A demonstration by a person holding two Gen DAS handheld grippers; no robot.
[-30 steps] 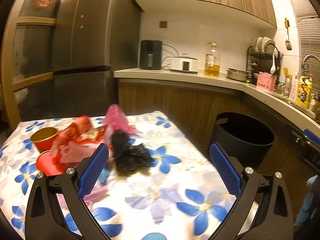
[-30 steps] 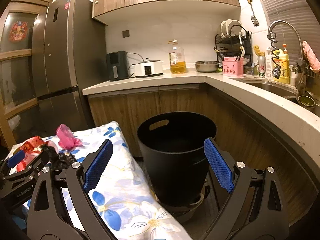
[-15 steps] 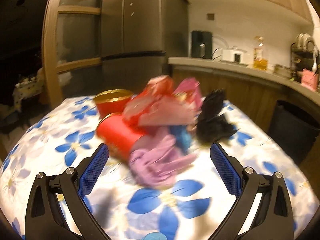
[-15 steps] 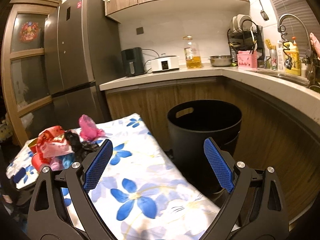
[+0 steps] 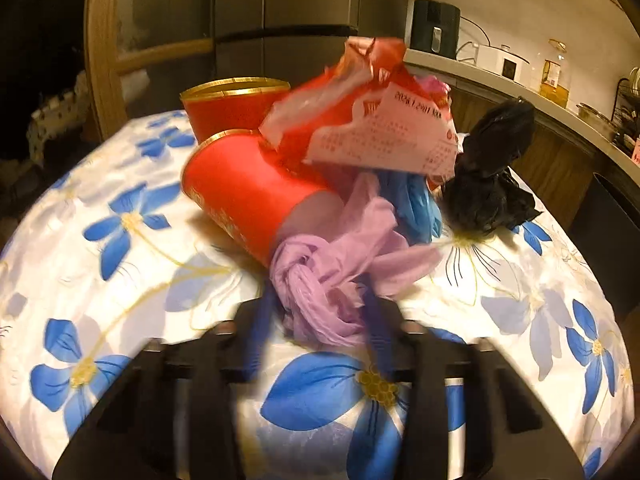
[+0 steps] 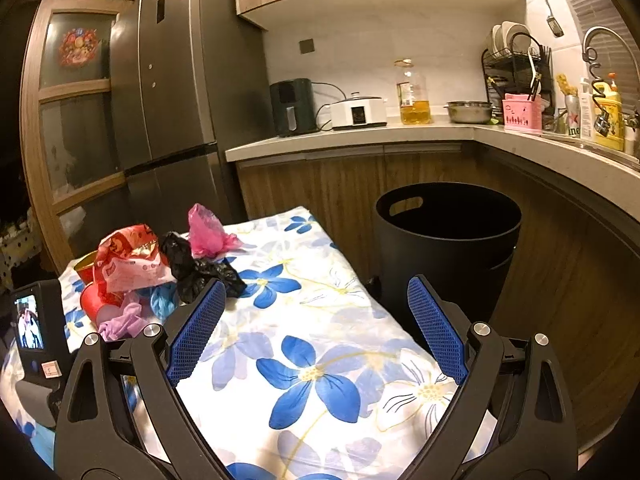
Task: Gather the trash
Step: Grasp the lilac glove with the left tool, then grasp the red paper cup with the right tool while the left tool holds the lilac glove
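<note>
A trash pile lies on the flowered table: a knotted purple bag, a tipped red paper cup, a second red cup, a red and white wrapper, a blue bag and a black bag. My left gripper has its blurred jaws closed around the purple bag. My right gripper is open and empty above the table, right of the pile. A pink bag lies behind the black bag.
A black trash bin stands on the floor right of the table, below the kitchen counter. A fridge stands behind the table. The left gripper's body with its small screen shows at the table's left edge.
My left gripper moved in on the pile and its jaws closed from wide open onto the purple bag. My right gripper drifted left, staying open.
</note>
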